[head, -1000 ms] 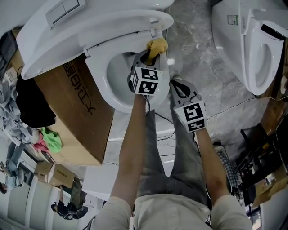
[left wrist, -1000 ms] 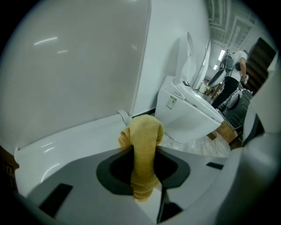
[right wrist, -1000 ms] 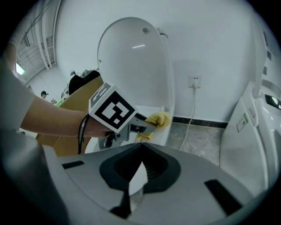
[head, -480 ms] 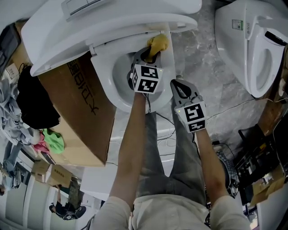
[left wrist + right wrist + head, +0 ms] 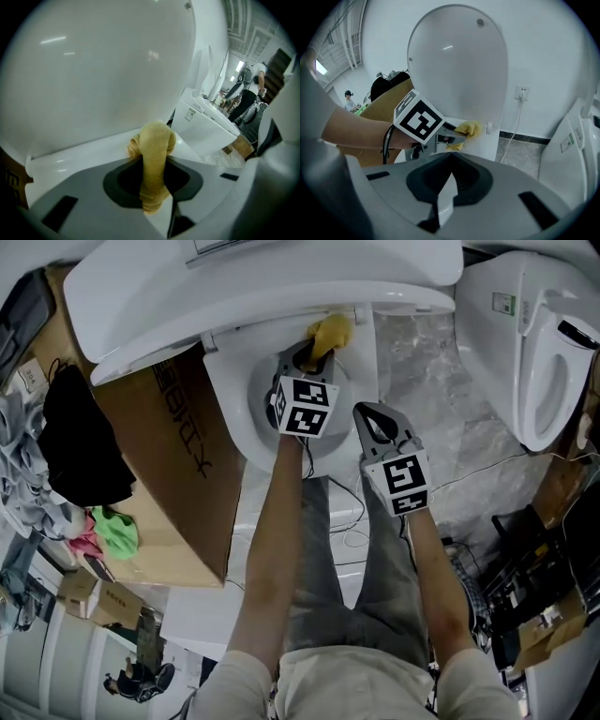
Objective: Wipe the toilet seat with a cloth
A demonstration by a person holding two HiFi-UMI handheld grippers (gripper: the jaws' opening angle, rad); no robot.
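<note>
A white toilet stands with its lid (image 5: 262,277) raised, and its seat rim (image 5: 225,399) rings the bowl. My left gripper (image 5: 314,351) is shut on a yellow cloth (image 5: 328,334) and presses it on the back of the rim, near the hinge. In the left gripper view the cloth (image 5: 152,154) bulges out between the jaws against the rim (image 5: 84,152), below the lid (image 5: 93,70). My right gripper (image 5: 368,411) hangs shut and empty beside the bowl's right side. The right gripper (image 5: 451,157) looks at the left gripper (image 5: 440,133) and the cloth (image 5: 468,130).
A large cardboard box (image 5: 169,484) with a black garment (image 5: 80,446) on it stands against the toilet's left side. A second toilet (image 5: 544,343) stands at the right. Cables (image 5: 487,465) trail over the marbled floor. A wall socket (image 5: 521,91) sits behind.
The head view has shifted, so the toilet now shows further right and lower. The left gripper keeps the cloth at the back of the rim. The right gripper has hardly moved.
</note>
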